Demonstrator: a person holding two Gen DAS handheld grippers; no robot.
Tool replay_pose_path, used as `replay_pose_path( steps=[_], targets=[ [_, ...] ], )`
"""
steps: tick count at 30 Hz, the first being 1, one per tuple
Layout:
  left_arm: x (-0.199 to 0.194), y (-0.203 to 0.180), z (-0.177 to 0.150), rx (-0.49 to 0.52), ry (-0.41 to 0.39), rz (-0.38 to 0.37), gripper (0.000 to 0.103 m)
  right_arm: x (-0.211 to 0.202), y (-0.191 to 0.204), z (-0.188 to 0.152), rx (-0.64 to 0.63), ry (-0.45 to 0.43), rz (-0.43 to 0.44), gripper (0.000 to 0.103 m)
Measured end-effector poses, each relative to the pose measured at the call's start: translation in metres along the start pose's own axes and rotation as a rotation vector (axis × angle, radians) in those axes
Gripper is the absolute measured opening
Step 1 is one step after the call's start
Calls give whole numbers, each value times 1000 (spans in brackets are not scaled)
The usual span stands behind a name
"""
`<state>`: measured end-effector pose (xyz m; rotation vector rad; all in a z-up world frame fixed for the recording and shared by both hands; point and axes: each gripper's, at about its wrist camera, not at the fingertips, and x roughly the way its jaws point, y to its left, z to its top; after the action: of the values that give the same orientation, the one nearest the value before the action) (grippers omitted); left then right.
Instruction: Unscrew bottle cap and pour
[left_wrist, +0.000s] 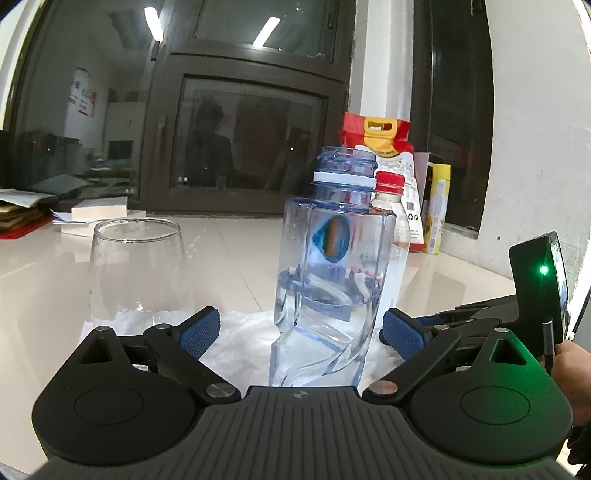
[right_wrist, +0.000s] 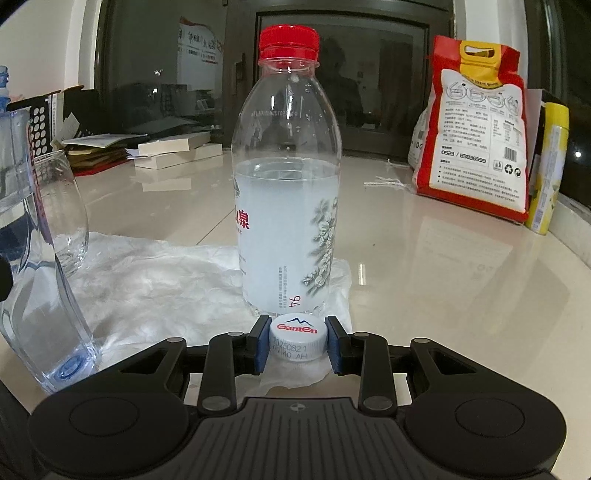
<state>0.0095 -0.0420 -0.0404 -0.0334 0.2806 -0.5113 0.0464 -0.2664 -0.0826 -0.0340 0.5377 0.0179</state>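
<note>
An uncapped clear blue bottle (left_wrist: 328, 258), part full of water, stands on a white tissue between the fingers of my left gripper (left_wrist: 301, 334), which is open and not touching it. The bottle also shows at the left edge of the right wrist view (right_wrist: 33, 266). My right gripper (right_wrist: 298, 345) is shut on the bottle's white cap (right_wrist: 298, 338), low over the tissue (right_wrist: 155, 280). An empty drinking glass (left_wrist: 136, 266) stands left of the blue bottle; it also shows in the right wrist view (right_wrist: 68, 221).
A red-capped bottle (right_wrist: 288, 184) of cloudy liquid stands just beyond the cap. A red and white rice bag (right_wrist: 476, 129) and a yellow can (right_wrist: 550, 170) stand at the back right. Books and papers (right_wrist: 173, 147) lie at the back left by the dark window.
</note>
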Motion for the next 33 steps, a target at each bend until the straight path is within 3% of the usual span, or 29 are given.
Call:
replay_pose_path(
  steps=[16,33],
  targets=[
    [-4,2,1,-4,-1,9,100,-2,0,4,-15,-13,-20,51],
    [-29,-4,0,-46,7,62,103,-43,5,4,-20,-48,-19,54]
  ],
)
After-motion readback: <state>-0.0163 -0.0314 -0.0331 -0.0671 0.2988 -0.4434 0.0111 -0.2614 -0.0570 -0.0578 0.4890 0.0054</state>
